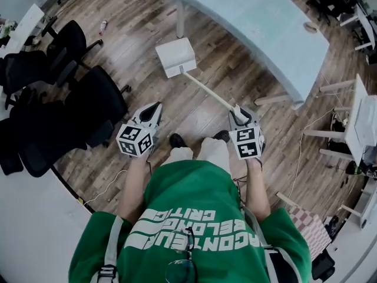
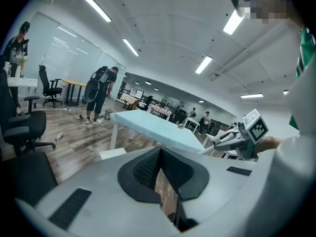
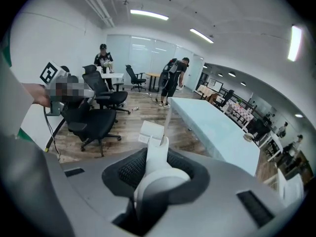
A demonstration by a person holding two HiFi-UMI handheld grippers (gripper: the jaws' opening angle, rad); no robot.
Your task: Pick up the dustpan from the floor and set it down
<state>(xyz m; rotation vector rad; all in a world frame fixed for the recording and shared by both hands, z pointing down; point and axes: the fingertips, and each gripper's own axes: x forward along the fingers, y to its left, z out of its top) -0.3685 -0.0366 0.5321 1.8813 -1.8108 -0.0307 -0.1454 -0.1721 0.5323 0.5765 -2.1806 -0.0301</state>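
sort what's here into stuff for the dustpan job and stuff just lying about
For the job: white plastic long-handled dustpan; right gripper, shut on its handle; brown wooden plank floor.
Just about: long pale blue table; black office chairs; left gripper, shut and empty.

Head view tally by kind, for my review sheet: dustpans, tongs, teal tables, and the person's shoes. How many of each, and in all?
Dustpan: 1
Tongs, left tongs and right tongs: 2
Teal table: 1
Shoes: 2
Total: 6
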